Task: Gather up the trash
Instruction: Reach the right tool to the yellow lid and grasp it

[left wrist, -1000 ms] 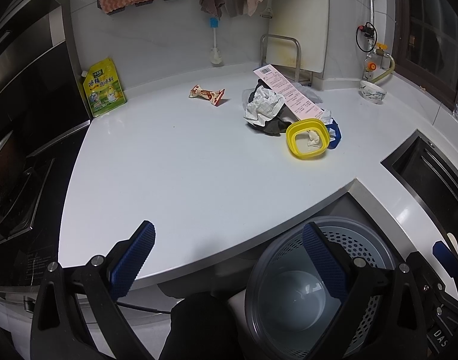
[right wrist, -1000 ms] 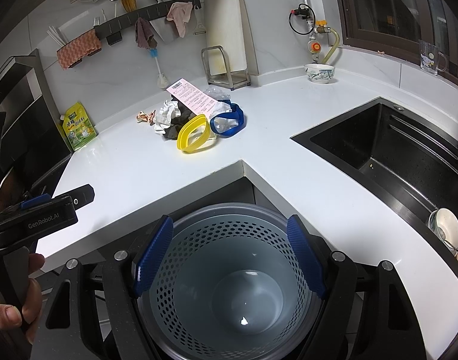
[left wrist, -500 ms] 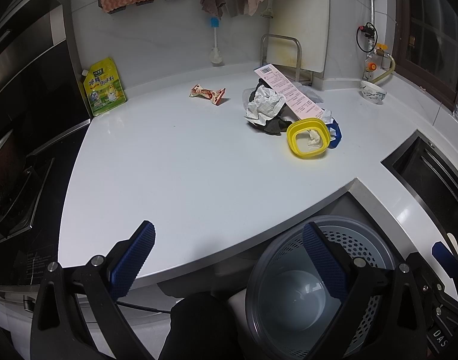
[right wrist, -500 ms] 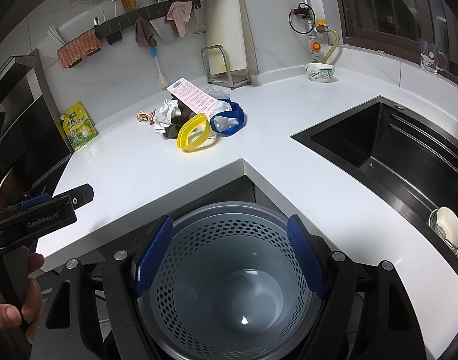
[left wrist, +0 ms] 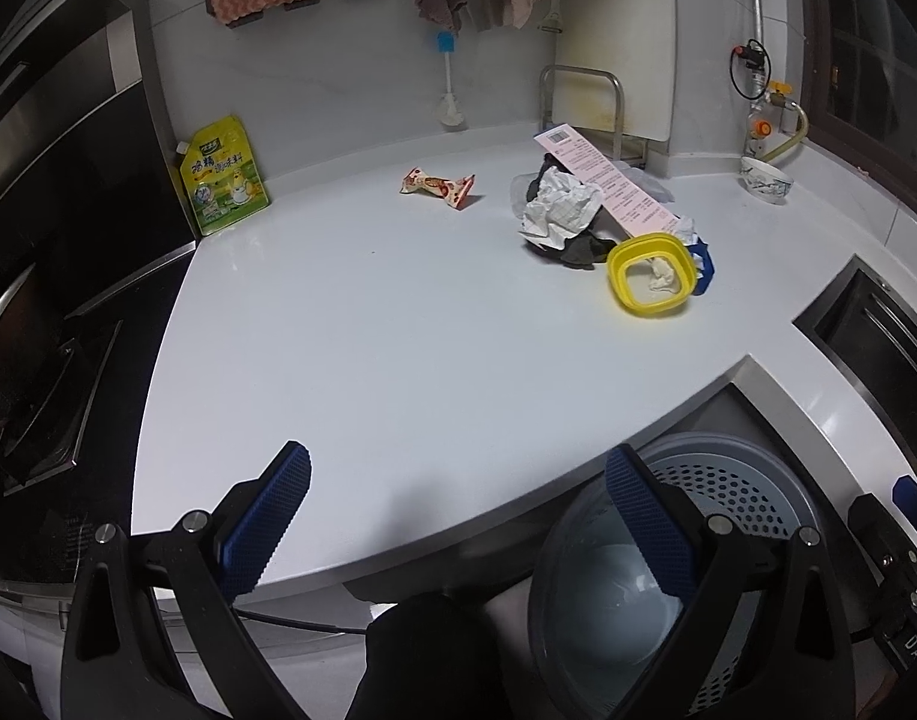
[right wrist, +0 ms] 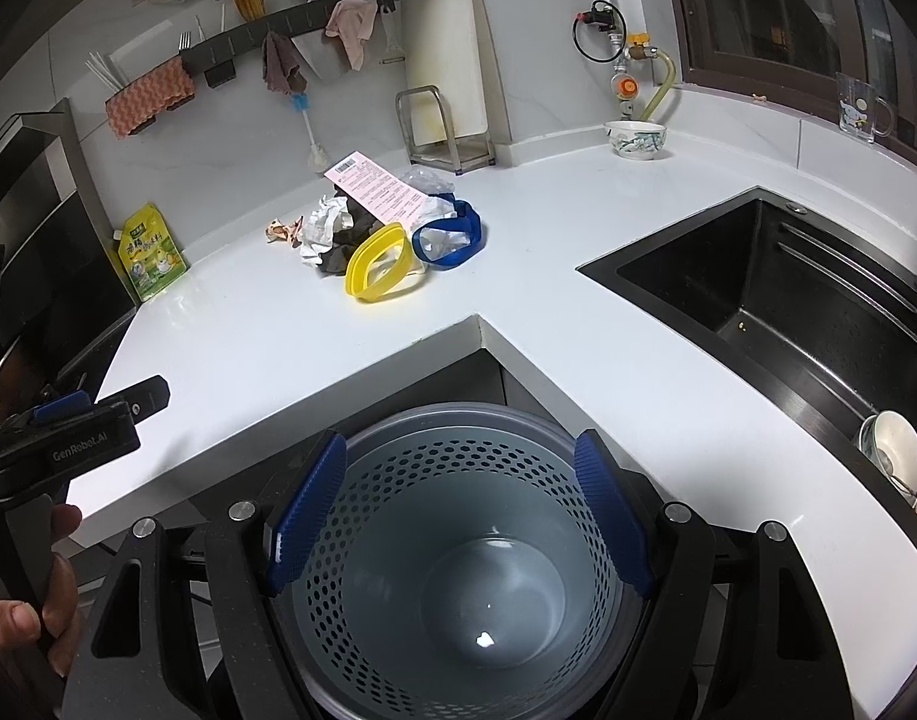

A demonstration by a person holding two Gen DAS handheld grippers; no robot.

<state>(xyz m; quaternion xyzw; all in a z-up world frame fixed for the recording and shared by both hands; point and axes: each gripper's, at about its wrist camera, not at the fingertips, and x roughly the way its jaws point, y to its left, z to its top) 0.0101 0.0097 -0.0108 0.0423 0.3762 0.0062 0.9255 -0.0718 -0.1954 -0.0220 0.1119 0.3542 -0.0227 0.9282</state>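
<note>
A heap of trash lies at the back of the white counter [left wrist: 368, 330]: crumpled white paper [left wrist: 557, 207], a pink receipt [left wrist: 608, 186], a yellow ring-shaped lid [left wrist: 653, 273], a blue ring [right wrist: 449, 237] and a red snack wrapper [left wrist: 437, 185] set apart to the left. A grey perforated bin [right wrist: 458, 546] stands below the counter corner, with nothing in it. My right gripper [right wrist: 458, 519] hangs open over the bin's mouth. My left gripper [left wrist: 458, 516] is open above the counter's front edge, holding nothing.
A yellow-green pouch [left wrist: 221, 177] leans at the back left beside the dark stove [left wrist: 32, 360]. A black sink [right wrist: 788, 300] lies to the right, a bowl [right wrist: 635, 139] behind it. A cutting board rack [right wrist: 443, 120] stands against the wall.
</note>
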